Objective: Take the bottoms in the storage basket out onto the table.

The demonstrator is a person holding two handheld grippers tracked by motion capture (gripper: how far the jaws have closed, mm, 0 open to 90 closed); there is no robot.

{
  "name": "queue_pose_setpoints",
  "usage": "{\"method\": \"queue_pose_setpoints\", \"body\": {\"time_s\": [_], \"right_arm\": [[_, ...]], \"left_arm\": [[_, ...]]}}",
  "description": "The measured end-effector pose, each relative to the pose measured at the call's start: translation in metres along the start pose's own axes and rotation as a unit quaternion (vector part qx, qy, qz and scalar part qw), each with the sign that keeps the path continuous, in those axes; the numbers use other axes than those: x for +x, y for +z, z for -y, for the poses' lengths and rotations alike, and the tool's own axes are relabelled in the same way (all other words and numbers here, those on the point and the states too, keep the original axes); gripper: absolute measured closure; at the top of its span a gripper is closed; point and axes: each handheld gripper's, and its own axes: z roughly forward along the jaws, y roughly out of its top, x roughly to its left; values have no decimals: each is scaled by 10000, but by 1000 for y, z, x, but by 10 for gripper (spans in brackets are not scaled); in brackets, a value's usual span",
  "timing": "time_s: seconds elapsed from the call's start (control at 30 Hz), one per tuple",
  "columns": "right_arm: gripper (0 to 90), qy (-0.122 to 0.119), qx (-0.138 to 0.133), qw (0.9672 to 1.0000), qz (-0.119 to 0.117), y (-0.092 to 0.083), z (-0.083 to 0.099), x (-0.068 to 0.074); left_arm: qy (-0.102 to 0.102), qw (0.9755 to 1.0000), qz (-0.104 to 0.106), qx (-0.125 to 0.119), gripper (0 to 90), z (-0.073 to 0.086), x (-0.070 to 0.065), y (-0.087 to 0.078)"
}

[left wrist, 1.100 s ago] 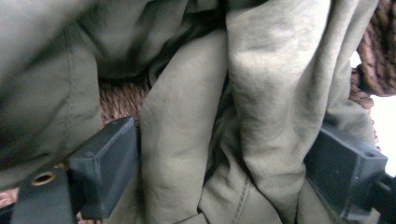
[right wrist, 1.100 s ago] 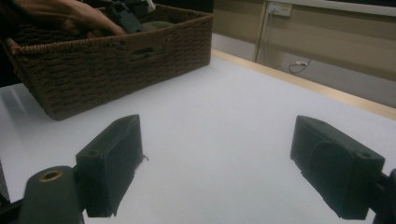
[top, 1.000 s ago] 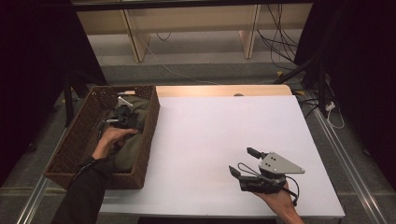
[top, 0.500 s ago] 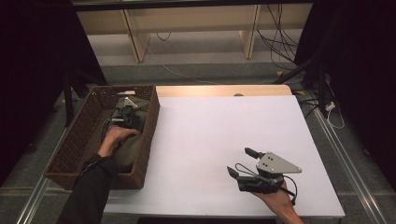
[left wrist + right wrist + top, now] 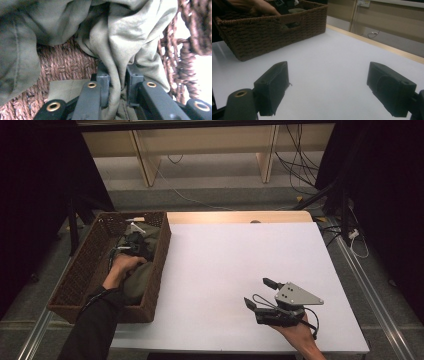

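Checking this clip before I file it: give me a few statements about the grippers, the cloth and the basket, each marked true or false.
1. The left gripper pinches a fold of the olive cloth. True.
2. The cloth lies spread on the white table. False: it sits inside the wicker basket.
3. The right gripper is open with nothing between its jaws. True.
4. The right gripper is inside the basket. False: it is over the table, apart from the basket.
5. The basket stands on the table's right side. False: it is at the left edge.

tongs (image 5: pixel 329 91): jaws apart, over white table (image 5: pixel 332 62) | wicker basket (image 5: pixel 272 32): far left
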Motion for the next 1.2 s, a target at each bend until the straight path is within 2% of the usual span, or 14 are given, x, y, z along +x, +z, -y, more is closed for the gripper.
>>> {"method": "queue_pose_setpoints", "body": {"time_s": [0.2,0.3,0.4,0.43,0.47,0.5,0.67,0.7,0.73,0.77,0.8,0.87,1.0,1.2], "right_arm": [[190,19,-34,10000,21,0,0,-1],[190,13,-39,10000,19,0,0,-1],[190,11,-16,10000,17,0,0,-1],[190,6,18,10000,18,0,0,-1],[190,-3,-9,10000,15,0,0,0],[190,-3,-9,10000,15,0,0,0],[190,-8,-14,10000,14,0,0,-1],[190,-5,-10,10000,16,0,0,0],[190,-16,-1,10000,15,0,-1,0],[190,-16,-1,10000,15,0,-1,0],[190,-34,-9,10000,19,-1,-1,0],[190,-41,-18,10000,9,-1,-1,0],[191,-55,-53,10000,-2,-1,-2,0],[191,-35,-77,10000,-17,-2,-2,0]], "left_arm": [[-136,9981,390,-468,788,4,2,-17],[-254,9943,680,-783,790,7,2,-28],[-199,9925,734,-955,791,11,-2,-36],[-224,9911,797,-1041,790,12,-2,-39],[-317,9872,951,-1243,791,15,-2,-45],[-317,9872,951,-1243,791,15,-2,-45],[-367,9772,1210,-1704,791,26,-1,-59],[-415,9739,1302,-1814,791,29,-1,-62],[-447,9683,1417,-2008,791,33,0,-67],[-447,9683,1417,-2008,791,33,0,-67],[-439,9664,1443,-2079,791,35,0,-69],[-487,9648,1473,-2124,791,35,1,-72],[-329,9626,1451,-2266,791,33,-5,-82],[-361,9553,1616,-2451,790,34,-6,-91]]}}
